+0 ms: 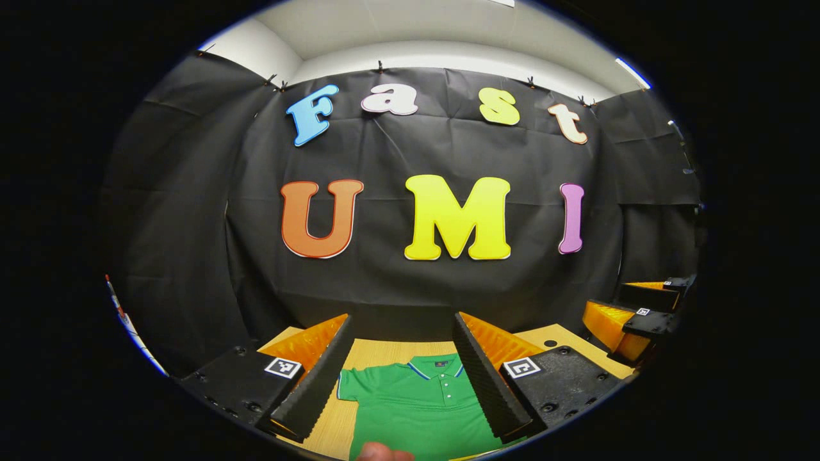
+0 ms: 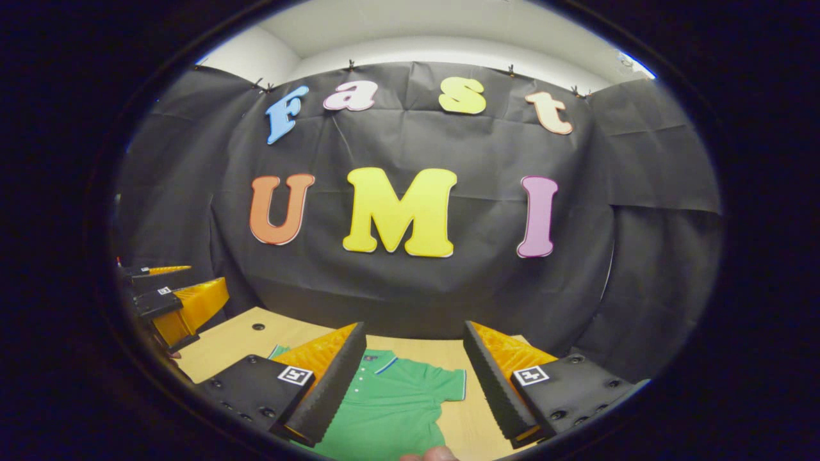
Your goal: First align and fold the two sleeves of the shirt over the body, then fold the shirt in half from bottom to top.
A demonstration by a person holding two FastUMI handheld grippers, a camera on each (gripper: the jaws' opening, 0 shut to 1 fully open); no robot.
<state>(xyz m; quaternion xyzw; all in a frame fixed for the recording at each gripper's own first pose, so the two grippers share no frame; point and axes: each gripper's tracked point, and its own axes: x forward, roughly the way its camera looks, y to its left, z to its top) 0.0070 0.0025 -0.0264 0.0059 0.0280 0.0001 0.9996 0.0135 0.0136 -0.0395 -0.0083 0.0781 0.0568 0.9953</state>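
We see a green polo shirt (image 1: 419, 403) lying flat on the wooden table (image 1: 384, 351), collar toward the far edge, where the black cloth wall meets the tabletop.

In the left gripper view, the left gripper (image 1: 403, 374) hangs above the shirt with its jaws spread wide, holding nothing. One short sleeve (image 1: 348, 386) lies spread between the fingers; bare wood runs beside it and along the far edge past the collar (image 1: 435, 366). The other sleeve is hidden behind a finger. The right gripper (image 1: 640, 320) sits off toward the table's right side, well apart.

In the right gripper view, the right gripper (image 2: 416, 378) is likewise wide and empty over the shirt. The other sleeve (image 2: 451, 384) shows, with open wood beyond it. The left gripper (image 2: 173, 304) stands off near the left side.

The shirt's lower body and hem are cut off at the bottom of both views. A fingertip (image 1: 383, 452) pokes in at the bottom rim.
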